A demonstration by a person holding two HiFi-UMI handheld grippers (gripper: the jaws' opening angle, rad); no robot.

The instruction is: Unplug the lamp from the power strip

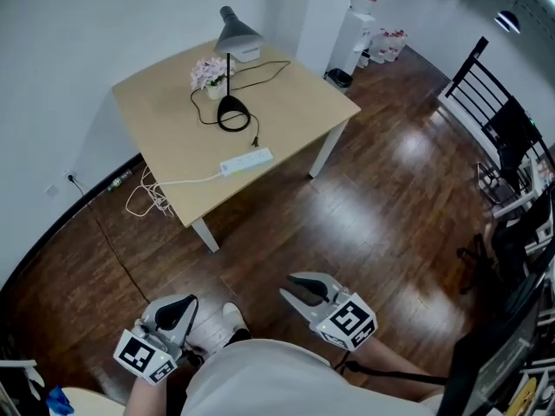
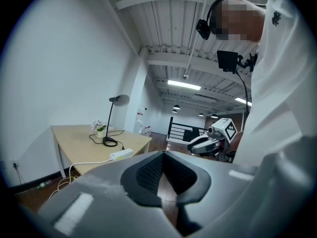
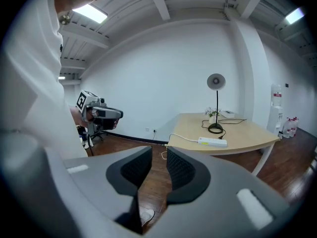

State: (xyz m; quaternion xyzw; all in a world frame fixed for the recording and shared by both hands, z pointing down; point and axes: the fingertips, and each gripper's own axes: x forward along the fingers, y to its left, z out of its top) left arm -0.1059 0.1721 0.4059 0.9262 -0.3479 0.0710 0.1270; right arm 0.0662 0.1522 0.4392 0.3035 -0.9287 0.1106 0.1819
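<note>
A grey desk lamp [image 1: 234,37] stands on the light wooden table [image 1: 165,120], its round black base [image 1: 232,112] near the middle. The black cord loops to a plug [image 1: 254,142] right by the white power strip [image 1: 246,161] near the table's front edge; I cannot tell whether it is seated. Both grippers hang low by the person's body, far from the table. My left gripper [image 1: 178,312] [image 2: 163,155] is shut and empty. My right gripper [image 1: 303,289] [image 3: 158,155] has a narrow gap between its pads, holding nothing. Lamp [image 3: 216,103] and strip [image 3: 212,142] show ahead in the right gripper view.
A small pot of pink flowers [image 1: 211,76] and a white box [image 1: 245,53] stand beside the lamp. The strip's white cable drops to a tangle [image 1: 143,199] on the dark wood floor. A water dispenser [image 1: 360,24] and black railing [image 1: 477,76] lie beyond.
</note>
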